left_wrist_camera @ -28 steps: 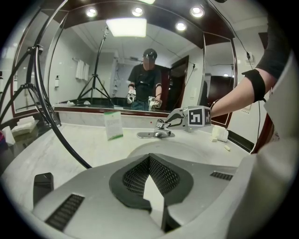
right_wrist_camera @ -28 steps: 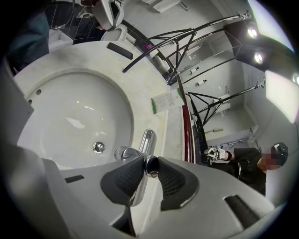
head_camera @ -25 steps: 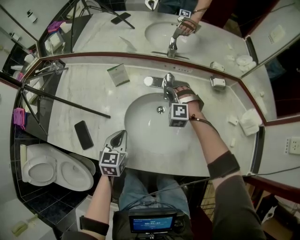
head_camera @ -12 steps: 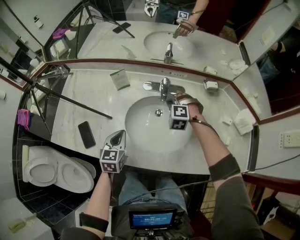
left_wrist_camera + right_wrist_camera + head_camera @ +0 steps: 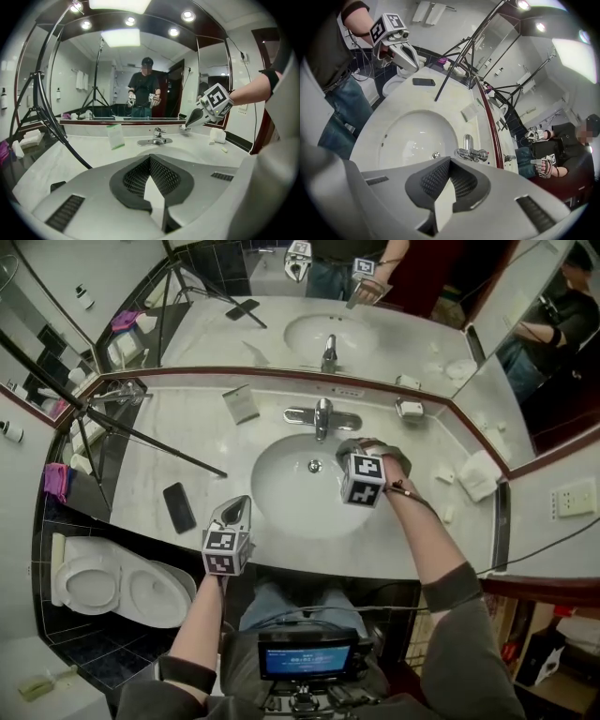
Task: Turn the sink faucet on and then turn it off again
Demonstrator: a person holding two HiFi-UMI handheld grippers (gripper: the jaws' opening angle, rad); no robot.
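Observation:
The chrome faucet (image 5: 322,416) stands at the back rim of the white sink (image 5: 281,512), with its lever pointing at the basin. My right gripper (image 5: 346,448) hovers over the basin's right side, just in front and to the right of the faucet, apart from it. Its jaws have just been closing and are shut with nothing between them. In the right gripper view the faucet (image 5: 471,152) lies just beyond the shut right gripper (image 5: 450,163). My left gripper (image 5: 242,502) hangs shut and empty above the sink's front left rim. From the left gripper (image 5: 150,161) view the faucet (image 5: 158,136) is far ahead.
A black phone (image 5: 179,507) lies left of the basin, a card (image 5: 242,403) at the back left. A soap dish (image 5: 409,409) and a folded towel (image 5: 478,474) sit at the right. A tripod leg (image 5: 150,444) slants across the counter's left. The toilet (image 5: 112,587) is below left.
My right gripper has let go of the faucet lever and drawn back from it, up and to the right over the basin, with its jaws shut. The left gripper has risen a little.

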